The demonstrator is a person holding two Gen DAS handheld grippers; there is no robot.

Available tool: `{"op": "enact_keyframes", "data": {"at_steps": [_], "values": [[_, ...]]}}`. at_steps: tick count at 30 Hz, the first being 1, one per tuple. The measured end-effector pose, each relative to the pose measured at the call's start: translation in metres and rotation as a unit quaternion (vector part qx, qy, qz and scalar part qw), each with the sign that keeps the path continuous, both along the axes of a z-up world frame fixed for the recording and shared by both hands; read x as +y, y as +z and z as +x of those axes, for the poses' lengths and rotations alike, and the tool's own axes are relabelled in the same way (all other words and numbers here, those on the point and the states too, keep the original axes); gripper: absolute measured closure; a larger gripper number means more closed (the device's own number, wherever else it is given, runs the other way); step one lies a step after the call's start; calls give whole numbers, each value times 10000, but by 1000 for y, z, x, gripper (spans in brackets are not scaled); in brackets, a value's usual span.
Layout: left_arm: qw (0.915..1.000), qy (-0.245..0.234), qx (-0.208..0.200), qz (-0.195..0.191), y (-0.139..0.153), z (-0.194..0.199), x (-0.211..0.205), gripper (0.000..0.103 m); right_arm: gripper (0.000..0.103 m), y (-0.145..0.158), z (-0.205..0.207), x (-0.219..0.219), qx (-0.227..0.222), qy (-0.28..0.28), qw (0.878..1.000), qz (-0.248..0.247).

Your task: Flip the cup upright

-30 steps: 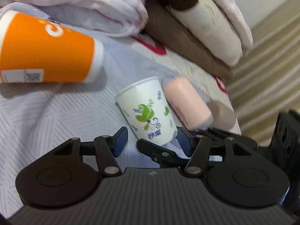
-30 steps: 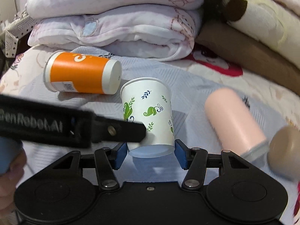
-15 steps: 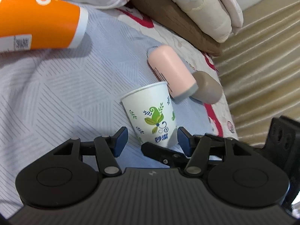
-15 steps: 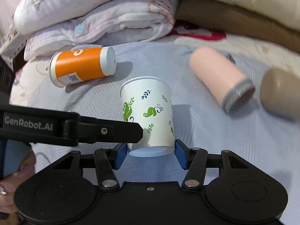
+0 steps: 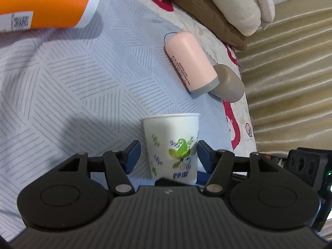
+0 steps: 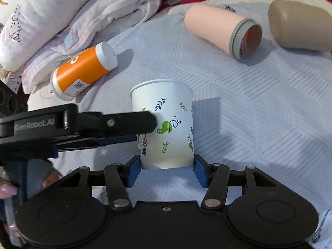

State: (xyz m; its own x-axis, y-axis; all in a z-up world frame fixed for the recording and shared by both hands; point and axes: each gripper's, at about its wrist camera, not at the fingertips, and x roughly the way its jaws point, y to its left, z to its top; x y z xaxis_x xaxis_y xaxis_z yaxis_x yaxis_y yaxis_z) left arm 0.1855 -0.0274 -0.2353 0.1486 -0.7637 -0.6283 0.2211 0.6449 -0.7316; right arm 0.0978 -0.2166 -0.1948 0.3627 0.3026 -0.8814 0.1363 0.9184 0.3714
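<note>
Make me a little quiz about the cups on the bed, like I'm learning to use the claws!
1. True or false: the orange cup is standing up.
2. Pick one: which cup lies just beside the pink cup? A) the tan cup B) a blue cup C) a glass cup
3. Fill the blank: the right claw pinches the leafy paper cup near its ____.

Key: 1. False, it lies on its side. 2. A. 3. Bottom.
</note>
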Motion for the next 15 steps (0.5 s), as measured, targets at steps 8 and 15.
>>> {"op": "enact_keyframes", "data": {"at_steps": [8, 15], "values": [[9998, 20, 2, 196, -3, 3, 0, 45, 36, 7, 9, 20, 170, 769, 9969, -76], [9994, -131, -201, 251, 1, 0, -2, 47, 26, 30, 27, 20, -196, 1240, 9906, -541]]}}
